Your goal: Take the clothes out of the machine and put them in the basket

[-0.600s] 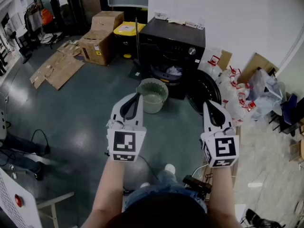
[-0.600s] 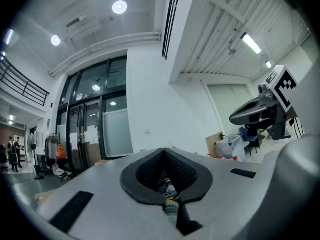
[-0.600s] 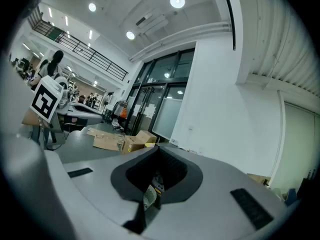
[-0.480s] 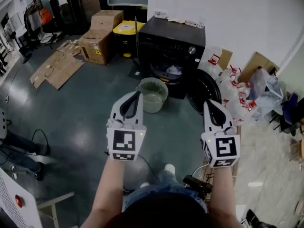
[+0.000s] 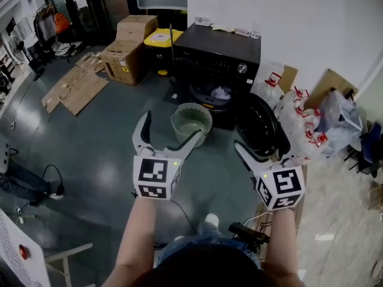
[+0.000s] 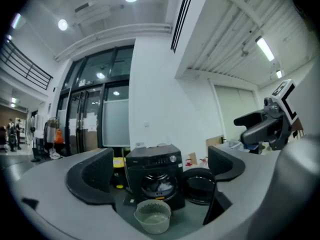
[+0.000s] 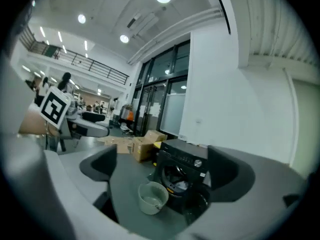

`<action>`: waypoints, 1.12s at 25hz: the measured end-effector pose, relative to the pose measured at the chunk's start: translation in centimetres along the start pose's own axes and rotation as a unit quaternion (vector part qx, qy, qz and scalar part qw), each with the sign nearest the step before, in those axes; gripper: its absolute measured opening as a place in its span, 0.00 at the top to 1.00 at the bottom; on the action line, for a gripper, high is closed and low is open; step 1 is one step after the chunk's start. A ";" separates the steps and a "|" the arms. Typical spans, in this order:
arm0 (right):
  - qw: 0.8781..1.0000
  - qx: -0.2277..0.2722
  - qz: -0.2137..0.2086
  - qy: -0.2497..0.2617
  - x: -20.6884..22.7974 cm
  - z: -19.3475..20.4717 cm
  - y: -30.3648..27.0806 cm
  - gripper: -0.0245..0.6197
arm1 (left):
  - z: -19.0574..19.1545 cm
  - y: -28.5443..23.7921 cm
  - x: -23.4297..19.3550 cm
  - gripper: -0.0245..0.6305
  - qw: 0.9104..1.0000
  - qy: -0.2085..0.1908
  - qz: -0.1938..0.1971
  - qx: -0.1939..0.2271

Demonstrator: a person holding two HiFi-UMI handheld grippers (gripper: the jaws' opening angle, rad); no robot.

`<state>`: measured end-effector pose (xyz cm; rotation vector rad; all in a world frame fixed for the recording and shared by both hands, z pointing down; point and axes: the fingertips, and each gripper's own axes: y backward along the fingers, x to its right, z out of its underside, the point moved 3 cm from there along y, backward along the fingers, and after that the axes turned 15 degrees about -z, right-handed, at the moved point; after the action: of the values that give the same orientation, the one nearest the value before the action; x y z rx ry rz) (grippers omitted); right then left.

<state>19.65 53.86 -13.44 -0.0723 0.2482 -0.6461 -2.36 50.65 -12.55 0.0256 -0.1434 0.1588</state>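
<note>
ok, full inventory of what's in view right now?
black front-loading washing machine: one, black, centre back, door open
white clothes: small pile, white, inside the machine
pale green round plastic basket: one, pale green, on floor before the machine
brown cardboard boxes: two, brown, left of machine
yellow-lidded bin: one, yellow lid, between boxes and machine
white plastic bags: several, white with red, right of machine
left claw: one, grey, open, empty
right claw: one, grey, open, empty

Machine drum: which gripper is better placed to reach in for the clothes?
Left, probably: the left gripper is open and faces the drum squarely over the basket, while the open door stands in front of the right gripper.
</note>
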 end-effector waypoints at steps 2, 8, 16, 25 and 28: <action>1.000 0.010 -0.007 -0.019 1.3 0.5 -0.5 0.07 | -0.1 -1.2 0.3 0.09 1.000 0.009 -0.020 -0.001; 1.000 0.021 0.017 -0.007 6.4 1.5 -0.4 0.07 | -0.5 -4.2 2.4 0.09 0.999 0.009 -0.040 -0.008; 0.996 0.042 0.049 -0.061 11.7 3.4 2.0 0.08 | -0.6 -4.9 3.2 0.10 0.994 -0.019 -0.103 0.004; 0.999 0.017 0.024 -0.036 11.6 4.4 -1.6 0.08 | 1.1 -8.1 1.3 0.10 0.993 -0.018 -0.119 -0.015; 0.999 0.016 0.026 -0.033 12.6 4.3 -4.1 0.08 | 1.5 -10.9 0.0 0.10 0.993 -0.020 -0.118 -0.020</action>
<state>28.01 42.96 -11.24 -0.0567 0.1746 -0.5951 -0.86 39.78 -11.20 0.0048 -0.1829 -0.0810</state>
